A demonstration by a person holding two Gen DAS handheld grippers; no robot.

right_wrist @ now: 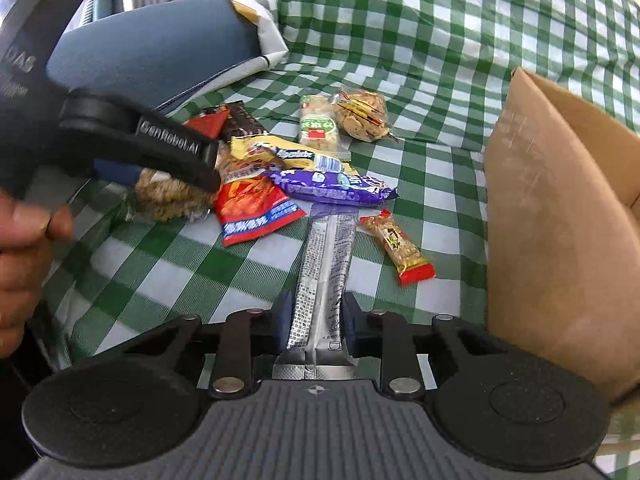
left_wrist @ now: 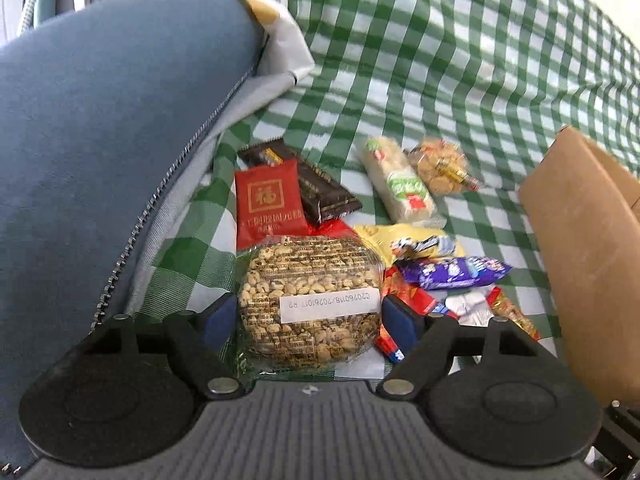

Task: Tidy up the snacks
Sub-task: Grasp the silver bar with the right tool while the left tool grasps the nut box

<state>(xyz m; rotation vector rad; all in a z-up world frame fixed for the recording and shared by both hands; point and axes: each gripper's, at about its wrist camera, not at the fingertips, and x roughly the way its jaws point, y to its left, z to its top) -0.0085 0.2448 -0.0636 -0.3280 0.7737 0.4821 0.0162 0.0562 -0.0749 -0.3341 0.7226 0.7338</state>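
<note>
While the green-checked cloth (left_wrist: 440, 60) is lying under the whole spread, the blue zippered bag (left_wrist: 100, 120) is sitting at its left edge. Just right of that bag, the left gripper (left_wrist: 310, 318) is straddling a round puffed-grain cake (left_wrist: 310, 300) in clear wrap, jaws wide, blue pads hugging both sides; whether they are actually pressing is hard to call from here. Beyond the cake, a red packet (left_wrist: 268, 204) is overlapping a dark chocolate bar (left_wrist: 324, 192). Right of the cake, a yellow packet (right_wrist: 276, 152), a purple packet (right_wrist: 336, 186) and an orange-red packet (right_wrist: 252, 210) are piling together. Farther back, a white-and-green bar (right_wrist: 320, 128) is lying beside a clear bag of biscuits (right_wrist: 364, 116). Right of the cake again, the right gripper (right_wrist: 316, 322) is pinching a long silver stick pack (right_wrist: 326, 276), jaws narrow, pads pressing its sides. A small peanut bar (right_wrist: 396, 246) is lying just right of the stick pack, and the brown cardboard box (right_wrist: 560, 220) is standing at the far right.
</note>
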